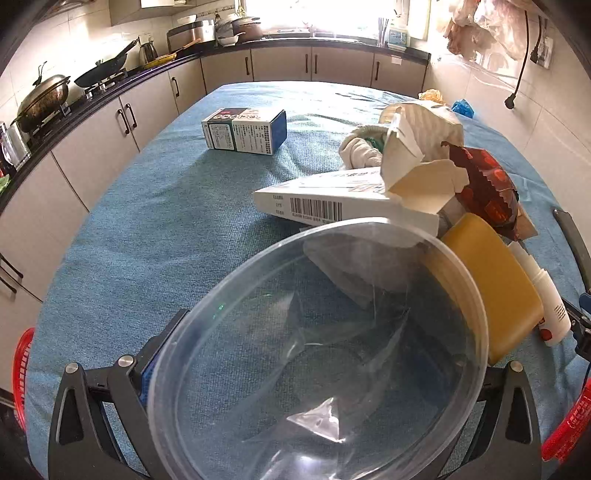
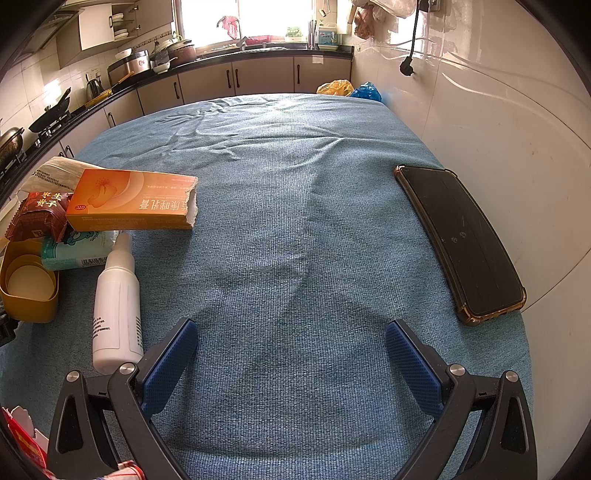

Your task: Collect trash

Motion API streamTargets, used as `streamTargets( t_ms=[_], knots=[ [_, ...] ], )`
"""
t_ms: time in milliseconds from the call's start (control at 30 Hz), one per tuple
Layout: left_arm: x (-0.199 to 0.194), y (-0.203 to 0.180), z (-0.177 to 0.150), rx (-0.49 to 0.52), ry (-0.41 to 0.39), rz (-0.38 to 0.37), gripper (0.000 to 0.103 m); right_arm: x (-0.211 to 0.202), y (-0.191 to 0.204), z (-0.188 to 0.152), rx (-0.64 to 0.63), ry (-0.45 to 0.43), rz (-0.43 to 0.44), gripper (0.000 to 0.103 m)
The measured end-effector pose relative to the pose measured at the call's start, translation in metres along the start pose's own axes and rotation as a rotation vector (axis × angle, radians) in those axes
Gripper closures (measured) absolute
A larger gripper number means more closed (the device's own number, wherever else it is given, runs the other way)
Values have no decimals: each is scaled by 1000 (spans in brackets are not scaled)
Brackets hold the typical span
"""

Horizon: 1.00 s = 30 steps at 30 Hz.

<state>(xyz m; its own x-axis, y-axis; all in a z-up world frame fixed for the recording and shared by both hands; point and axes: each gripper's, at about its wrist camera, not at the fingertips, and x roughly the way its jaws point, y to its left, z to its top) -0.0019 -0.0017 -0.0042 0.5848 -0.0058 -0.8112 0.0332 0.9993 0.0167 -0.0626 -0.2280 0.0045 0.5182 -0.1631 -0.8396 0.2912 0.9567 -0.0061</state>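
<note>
A clear plastic bowl (image 1: 317,350) is gripped by the left claw (image 1: 314,369) for disposal, while the right claw (image 2: 291,365) is held wide open and empty above the bench (image 2: 295,184).

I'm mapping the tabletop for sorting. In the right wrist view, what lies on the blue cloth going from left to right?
Yellow container → white spray bottle → orange box → black phone.

**Kitchen, blue cloth**

A phone (image 2: 460,240) in a clear case lies face up on the blue cloth (image 2: 295,184) near the white wall. Woks (image 1: 44,98) sit on the stove; pots (image 1: 240,27) crowd the counter below the window.
</note>
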Motion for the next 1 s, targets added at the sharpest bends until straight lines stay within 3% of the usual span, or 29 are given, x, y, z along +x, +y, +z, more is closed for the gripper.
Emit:
streamTargets(
  t_ms=[300, 500, 600, 1000],
  knots=[
    [0, -2, -2, 5, 6, -4, 0, -4, -1, -2, 1, 9, 4, 0],
    [-5, 0, 0, 66, 48, -45, 0, -4, 0, -4, -5, 58, 13, 0],
    [-18, 12, -3, 39, 58, -77, 0, -7, -3, -3, 17, 72, -7, 5],
    [-104, 50, -29, 14, -106, 0, 0, -109, -7, -5, 113, -226, -6, 5]
  ],
)
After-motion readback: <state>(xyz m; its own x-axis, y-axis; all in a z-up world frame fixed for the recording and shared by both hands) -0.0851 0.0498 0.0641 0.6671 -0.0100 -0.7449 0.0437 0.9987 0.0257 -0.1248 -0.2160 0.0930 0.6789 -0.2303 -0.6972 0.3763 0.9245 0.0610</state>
